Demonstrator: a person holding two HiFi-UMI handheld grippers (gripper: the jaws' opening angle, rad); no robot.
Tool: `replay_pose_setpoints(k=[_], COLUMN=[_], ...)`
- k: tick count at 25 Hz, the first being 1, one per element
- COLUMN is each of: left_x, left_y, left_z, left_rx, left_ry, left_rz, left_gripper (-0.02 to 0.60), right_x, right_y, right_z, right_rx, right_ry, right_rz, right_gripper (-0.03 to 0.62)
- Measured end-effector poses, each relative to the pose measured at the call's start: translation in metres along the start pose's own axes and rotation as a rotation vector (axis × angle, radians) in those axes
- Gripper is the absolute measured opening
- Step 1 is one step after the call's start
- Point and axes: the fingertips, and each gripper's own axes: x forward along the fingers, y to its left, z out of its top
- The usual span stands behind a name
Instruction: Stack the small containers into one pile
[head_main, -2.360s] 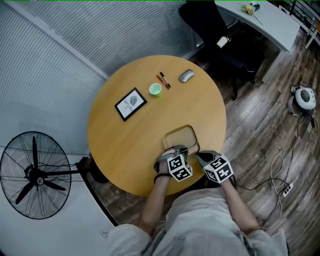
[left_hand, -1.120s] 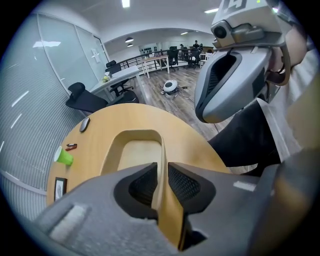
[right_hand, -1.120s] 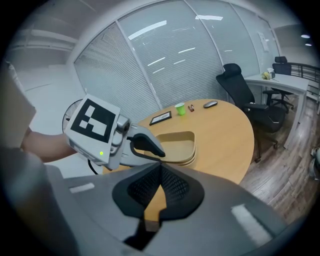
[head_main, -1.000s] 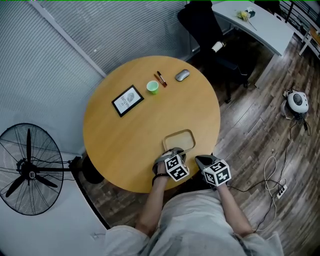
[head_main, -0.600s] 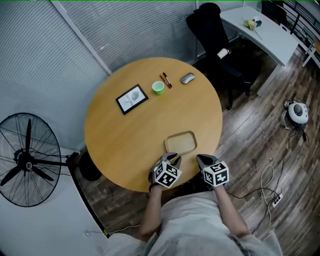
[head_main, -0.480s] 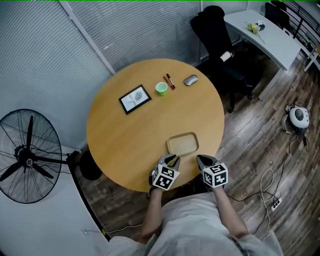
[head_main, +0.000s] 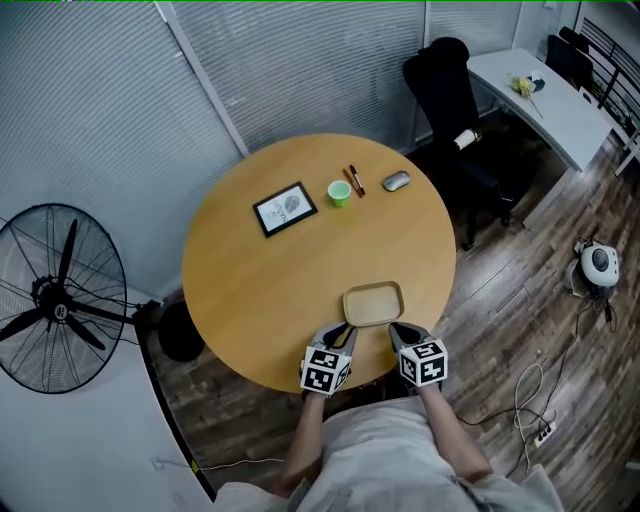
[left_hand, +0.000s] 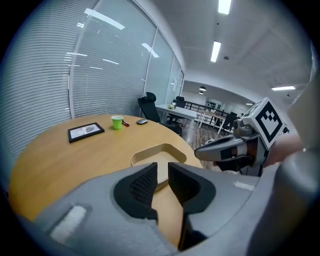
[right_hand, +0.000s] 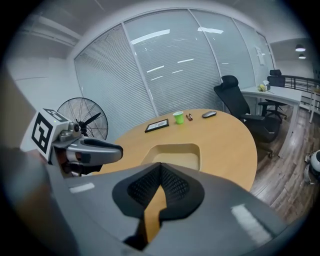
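Round wooden table (head_main: 250, 290), office floor. Fan (head_main: 55, 300) at left; far side: picture frame (head_main: 284, 208), green cup (head_main: 339, 192), pens (head_main: 352, 179), mouse (head_main: 396, 180). Near edge: left gripper (head_main: 343, 332), jaws slightly parted, empty; beige container (head_main: 373, 304) just beyond; right gripper (head_main: 396, 332), clenched, empty.

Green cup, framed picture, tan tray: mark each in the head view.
green cup (head_main: 340, 191), head view, on its open top.
framed picture (head_main: 284, 208), head view, on the middle of its face.
tan tray (head_main: 373, 303), head view, on its bare floor.

Round table (head_main: 250, 290): tray (head_main: 373, 304), cup (head_main: 339, 192), frame (head_main: 284, 208), mouse (head_main: 397, 181)
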Motion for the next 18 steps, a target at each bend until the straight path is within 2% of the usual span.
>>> replay_pose_setpoints(k=[6, 11, 18], left_x=[0.0003, 0.0013, -0.0015], left_y=[0.0058, 0.0064, 0.0106], left_z=[0.0018, 0.0017, 0.0059], left_rx=[-0.042, -0.048, -0.053], left_ry=[-0.032, -0.041, -0.059], left_rz=[-0.002, -0.013, -0.001], left_gripper=[0.071, 0.069, 0.006], right_x=[0.0029, 0.0054, 0.007], right_y=[0.0009, 0.0008, 0.0018], right_z=[-0.001, 0.0016, 0.0048], right_rx=[0.0, 0.0, -0.001], right_ry=[0.01, 0.006, 0.004], right_rz=[0.008, 0.007, 0.01], right_gripper=[-0.001, 0.0, 0.0])
